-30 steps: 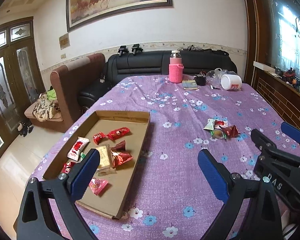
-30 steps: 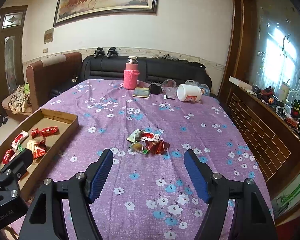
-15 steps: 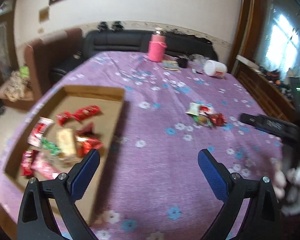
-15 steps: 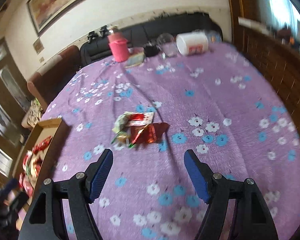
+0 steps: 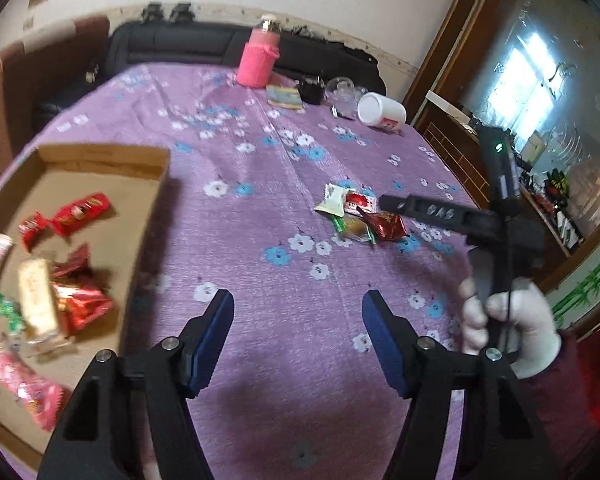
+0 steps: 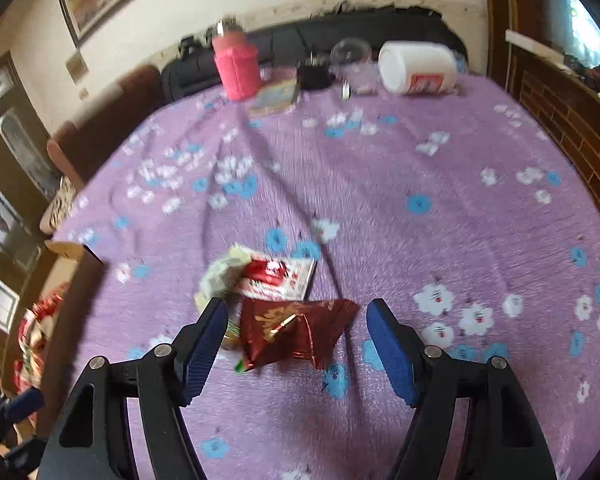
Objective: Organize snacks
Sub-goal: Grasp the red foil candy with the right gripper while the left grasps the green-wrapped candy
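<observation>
Right gripper (image 6: 296, 344) has dropped toward the loose snack pile since 1.0 s ago; its jaws are apart, straddling the dark red foil packet (image 6: 296, 332) without visible contact (blur limits certainty). Just beyond lie a red-and-white sachet (image 6: 278, 278) and a pale green wrapper (image 6: 224, 274), all mid-table on the purple floral cloth (image 6: 420, 160). Left gripper (image 5: 298, 328) hovers over bare cloth, jaws apart. Cardboard tray (image 5: 100, 160) at the table's left edge holds sorted snacks (image 5: 80, 210).

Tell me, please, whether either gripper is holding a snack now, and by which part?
Nothing is held. The right gripper is open around the dark red packet, not closed on it; the left gripper is open over bare tablecloth.
</observation>
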`<state>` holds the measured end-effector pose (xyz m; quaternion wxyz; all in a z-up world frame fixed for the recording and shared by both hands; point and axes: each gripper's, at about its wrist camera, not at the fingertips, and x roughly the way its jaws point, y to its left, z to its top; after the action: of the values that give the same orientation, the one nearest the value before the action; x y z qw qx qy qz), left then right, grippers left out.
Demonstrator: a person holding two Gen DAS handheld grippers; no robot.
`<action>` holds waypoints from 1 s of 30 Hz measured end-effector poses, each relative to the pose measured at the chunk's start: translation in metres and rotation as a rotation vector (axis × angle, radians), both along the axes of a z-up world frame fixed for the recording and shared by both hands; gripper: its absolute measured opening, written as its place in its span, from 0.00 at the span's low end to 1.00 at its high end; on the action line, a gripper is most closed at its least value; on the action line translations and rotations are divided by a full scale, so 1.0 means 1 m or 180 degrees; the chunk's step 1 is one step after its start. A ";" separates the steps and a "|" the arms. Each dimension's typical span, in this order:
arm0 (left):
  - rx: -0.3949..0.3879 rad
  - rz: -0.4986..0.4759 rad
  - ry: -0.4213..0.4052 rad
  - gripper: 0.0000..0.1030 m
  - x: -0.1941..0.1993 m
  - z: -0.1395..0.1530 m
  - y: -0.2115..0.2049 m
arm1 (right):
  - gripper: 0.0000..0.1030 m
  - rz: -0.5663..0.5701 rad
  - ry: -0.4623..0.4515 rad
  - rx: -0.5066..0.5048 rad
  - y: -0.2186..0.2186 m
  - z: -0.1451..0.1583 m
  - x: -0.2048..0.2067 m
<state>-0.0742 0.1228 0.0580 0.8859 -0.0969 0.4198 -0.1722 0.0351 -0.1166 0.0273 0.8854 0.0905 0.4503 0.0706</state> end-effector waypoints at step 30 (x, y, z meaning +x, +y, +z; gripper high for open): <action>0.0902 -0.0261 -0.0012 0.41 0.115 -0.058 -0.154 | 0.27 -0.0720 -0.0532 -0.0572 -0.052 0.028 -0.023</action>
<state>0.0406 -0.0312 -0.0004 0.8837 0.0467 0.4418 -0.1474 0.0118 -0.1682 0.0549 0.9266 0.0549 0.3666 -0.0627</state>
